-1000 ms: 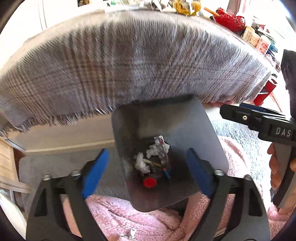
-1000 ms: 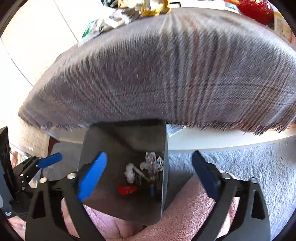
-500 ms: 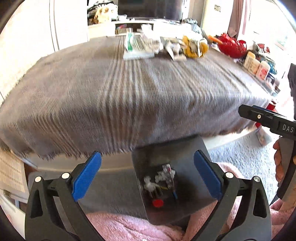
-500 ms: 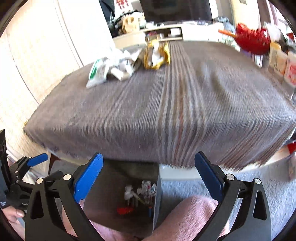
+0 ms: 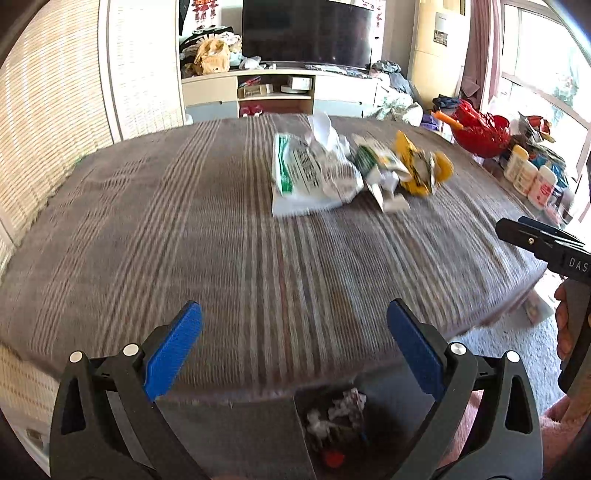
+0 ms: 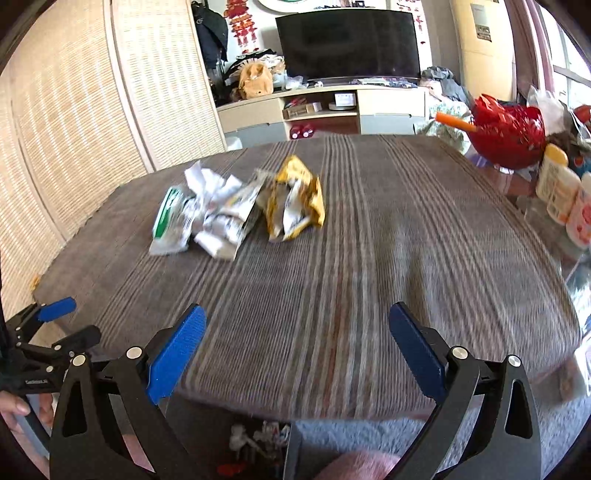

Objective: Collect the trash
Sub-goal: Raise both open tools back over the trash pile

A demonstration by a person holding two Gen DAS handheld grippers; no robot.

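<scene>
Home living rm, TV (image 6: 349,42) on media unit (image 6: 321,110), cloth-covered table (image 6: 369,258)

Two tongs (image 5: 293,347) (image 6: 297,347), one yellow wrapper (image 6: 295,201), one red bowl (image 6: 506,131), one bin (image 5: 280,435).

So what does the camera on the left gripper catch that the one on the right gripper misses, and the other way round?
Only the left wrist view shows the right gripper from the side, with fingers of the hand on its handle. Only the right wrist view shows the left gripper at its left edge, jaws apart. Both share the striped cloth, the white and green wrapper, the yellow wrapper, the red bowl, the television and the grey bin with scraps below the table edge.
</scene>
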